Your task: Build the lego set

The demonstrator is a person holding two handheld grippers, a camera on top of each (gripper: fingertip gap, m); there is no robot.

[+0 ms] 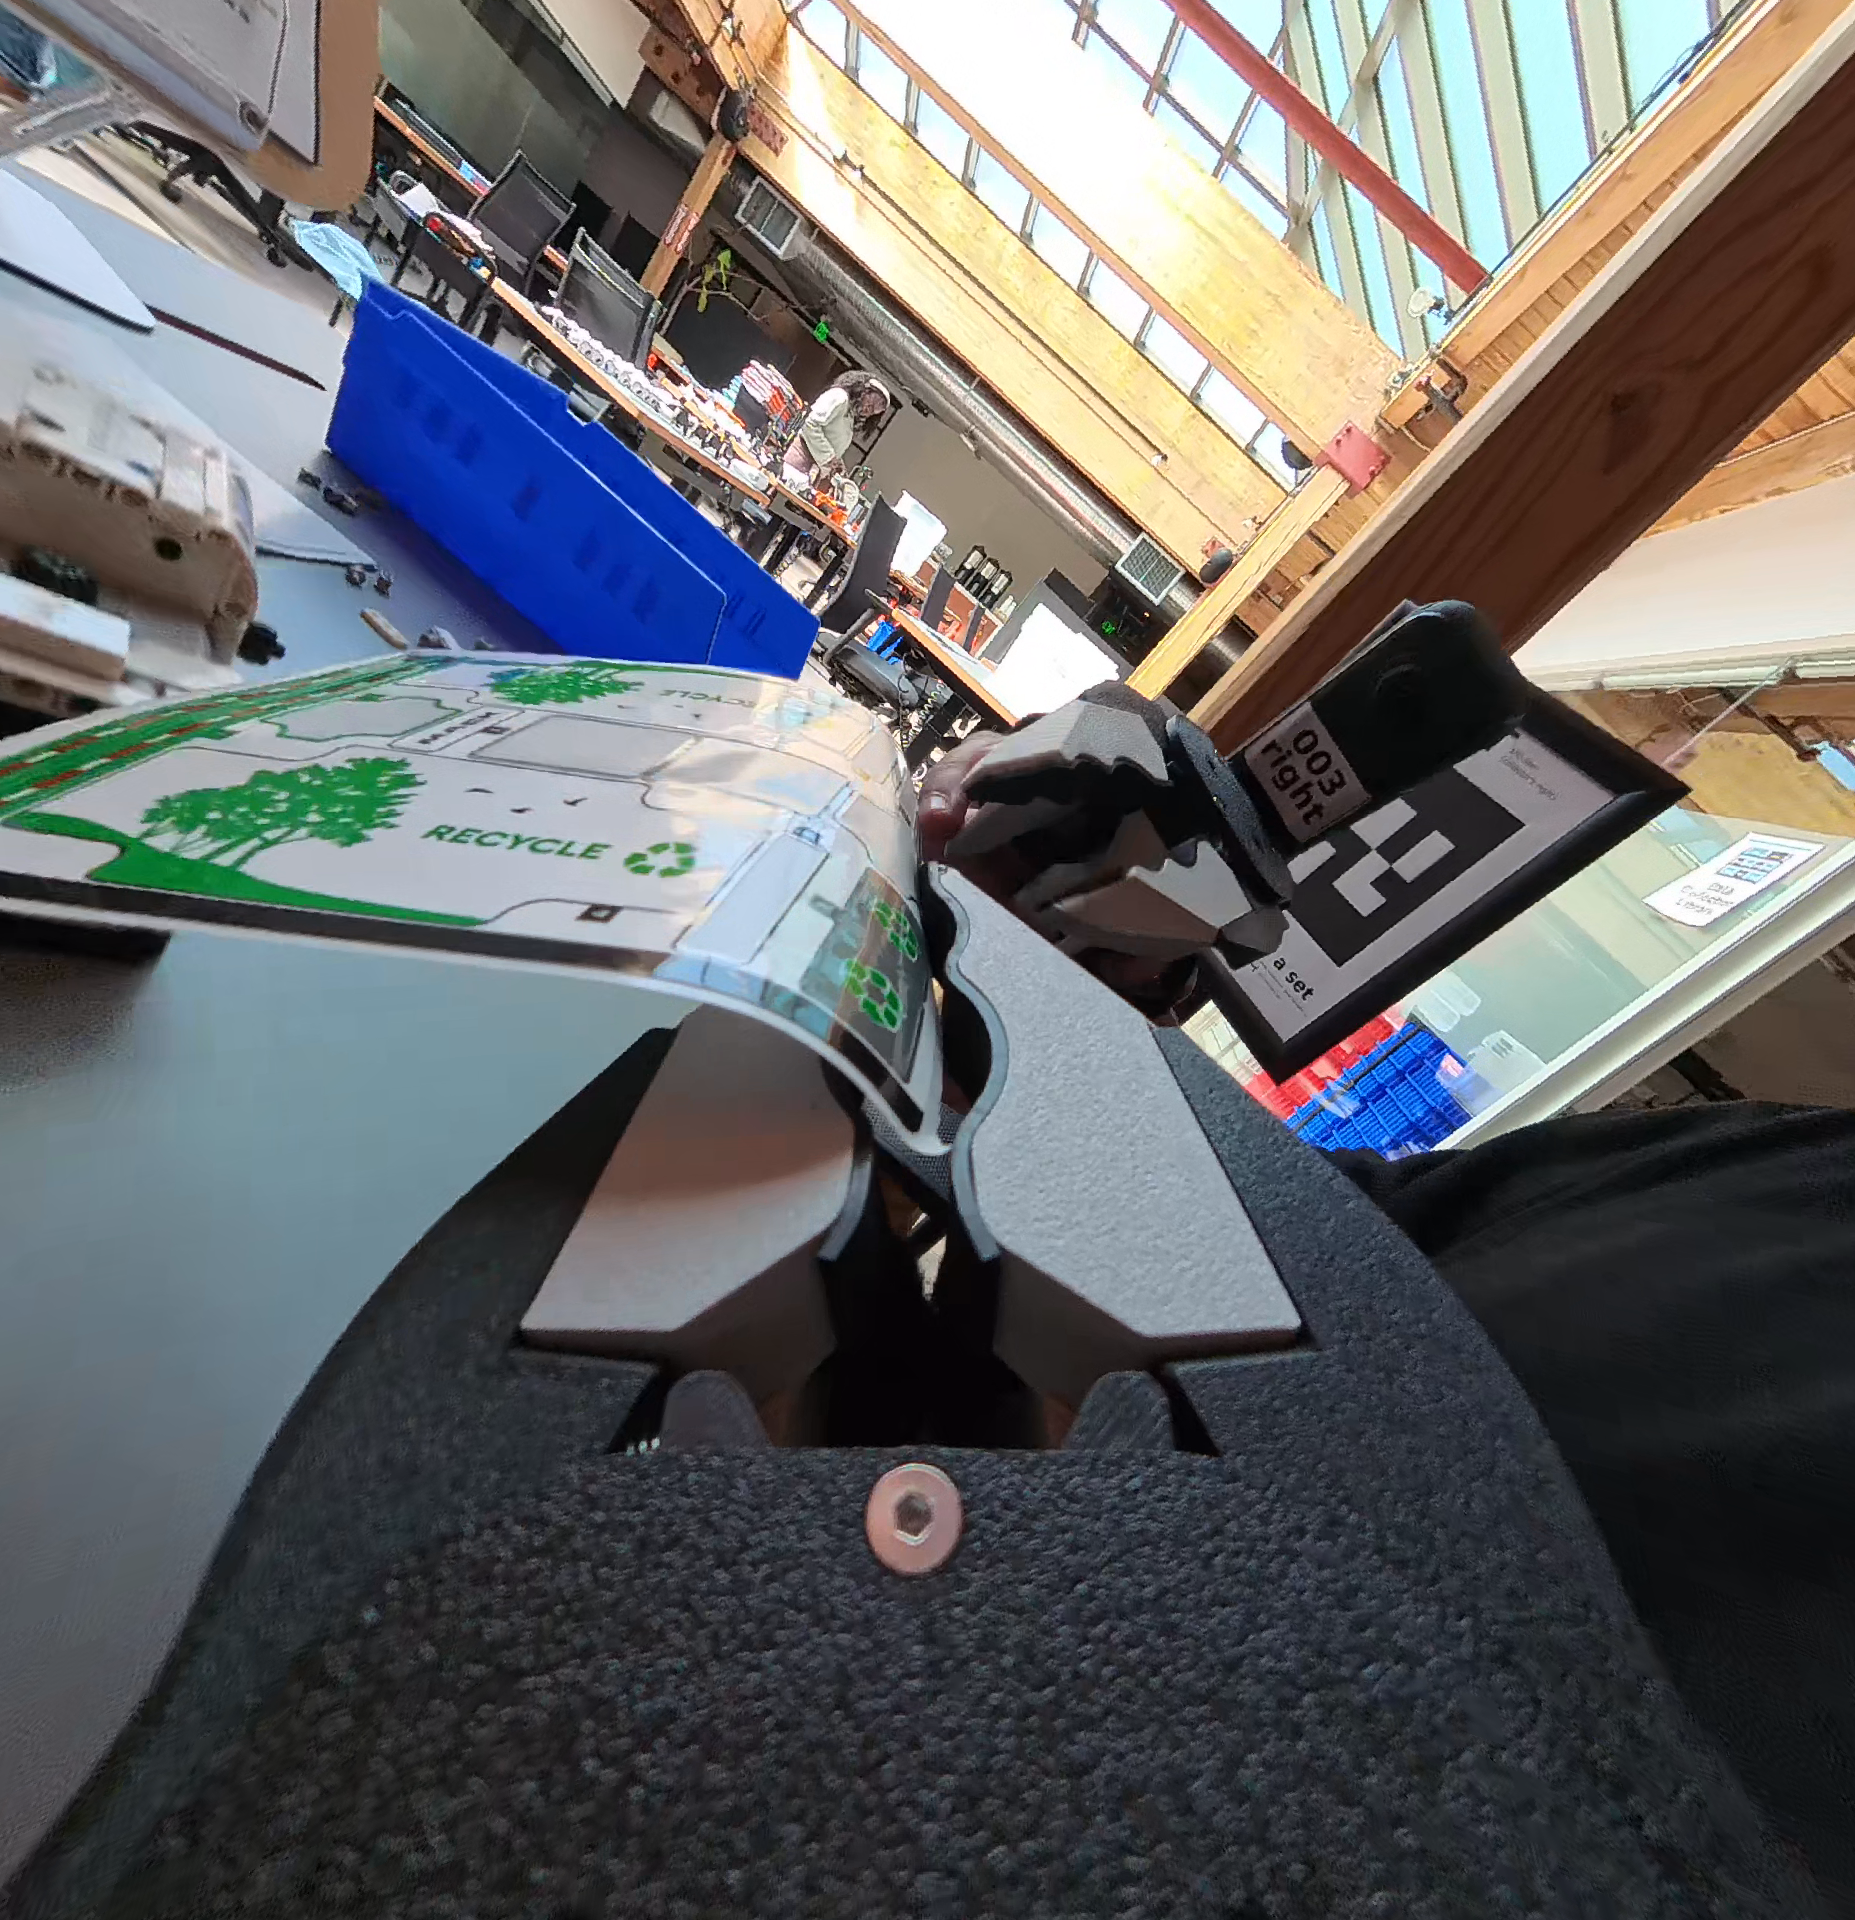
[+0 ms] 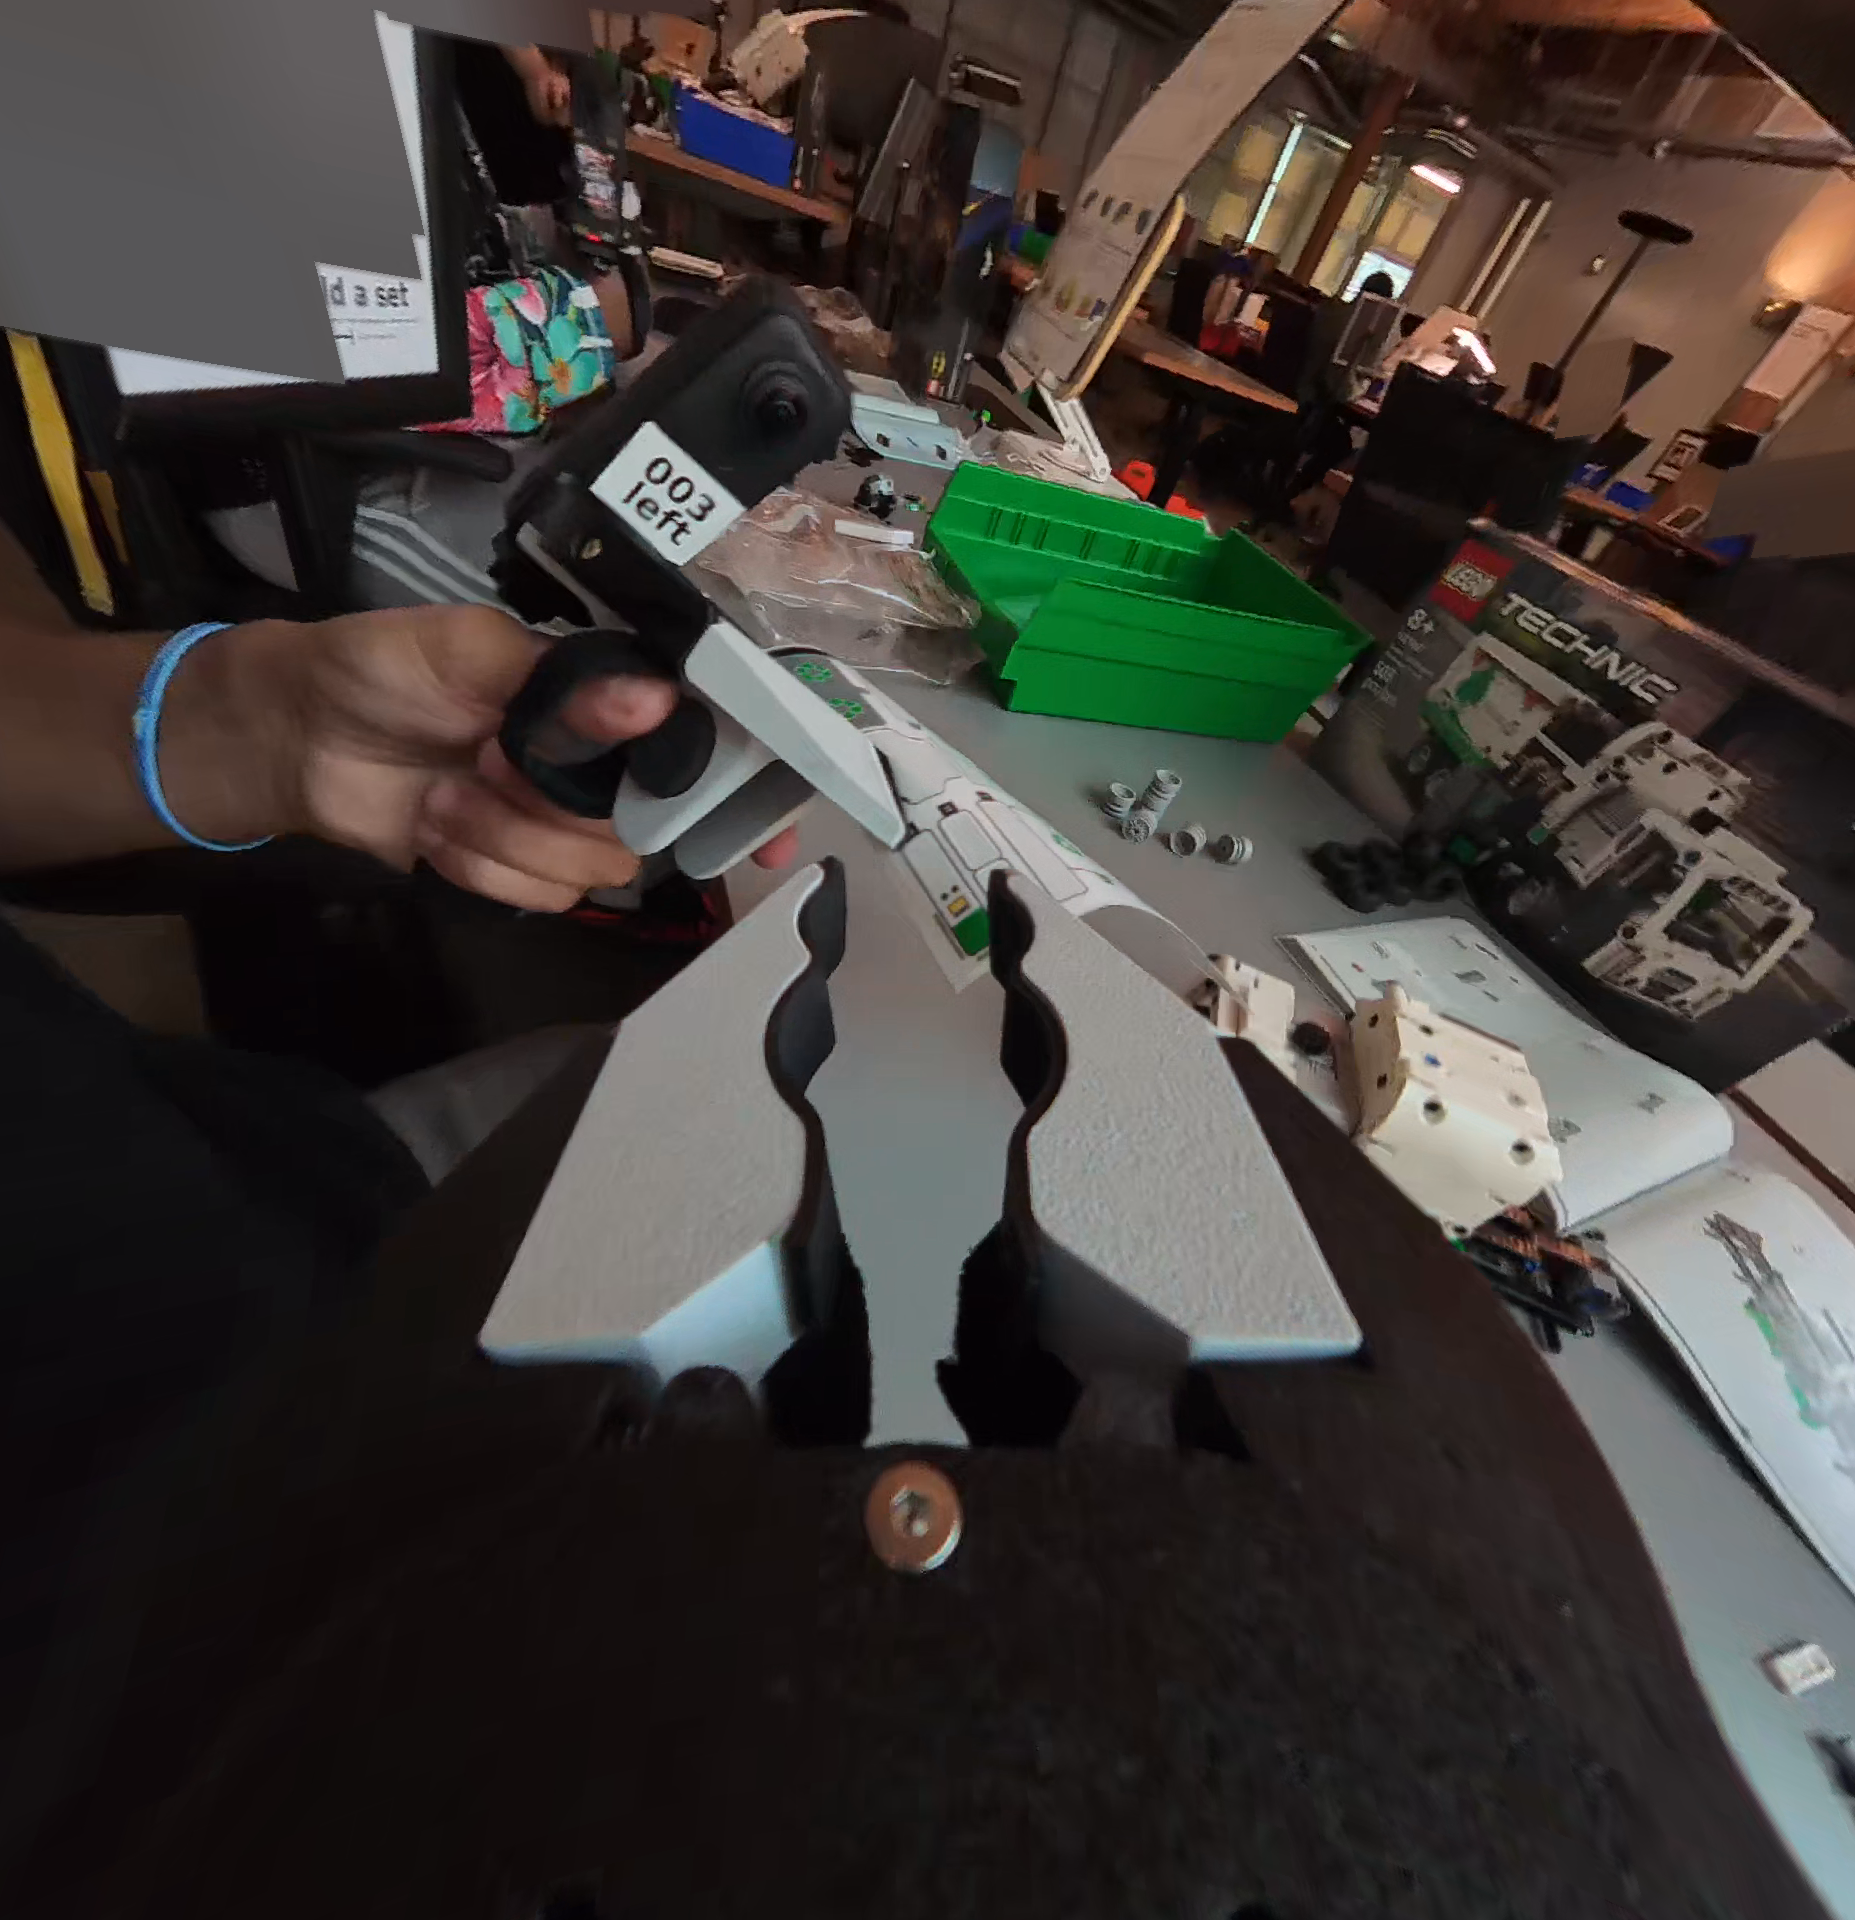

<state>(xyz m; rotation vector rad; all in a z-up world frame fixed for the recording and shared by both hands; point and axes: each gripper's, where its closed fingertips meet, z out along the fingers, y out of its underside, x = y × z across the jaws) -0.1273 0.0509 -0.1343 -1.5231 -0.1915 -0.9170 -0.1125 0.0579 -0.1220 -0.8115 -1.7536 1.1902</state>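
Both tongs are seen raised above a grey table [image 2: 1318, 790]. By the left tongs [image 1: 928, 997] a sticker sheet [image 1: 435, 821] is gripped at its near edge, the two fingers being closed upon it; the sheet is bent over the left finger and is stretched away to the left, above the table and clear of it. In the right wrist view the same left tongs [image 2: 887, 821] are shown held in a hand [image 2: 403, 738] with a blue band at the wrist, and the sheet [image 2: 964, 862] is seen running from their tip toward the table.

The right tongs [image 2: 912, 894] are held parted, with a clear gap between the fingers, and nothing is grasped by them. Their tips are set just beside the held edge of the sheet, close to the left tongs; whether the sheet is touched by them cannot be told. In the left wrist view the right tongs [image 1: 964, 842] are seen just beyond the sheet's bend.

On the table, to the right, a partly built white model [image 2: 1442, 1091] is laid on an open instruction booklet [image 2: 1629, 1143]. Farther off, small grey wheel hubs [image 2: 1162, 810], black tyres [image 2: 1370, 873], a green bin [image 2: 1141, 623] and the set's box [image 2: 1629, 790] are placed. A blue bin [image 1: 549, 509] is seen beyond the sheet in the left wrist view.
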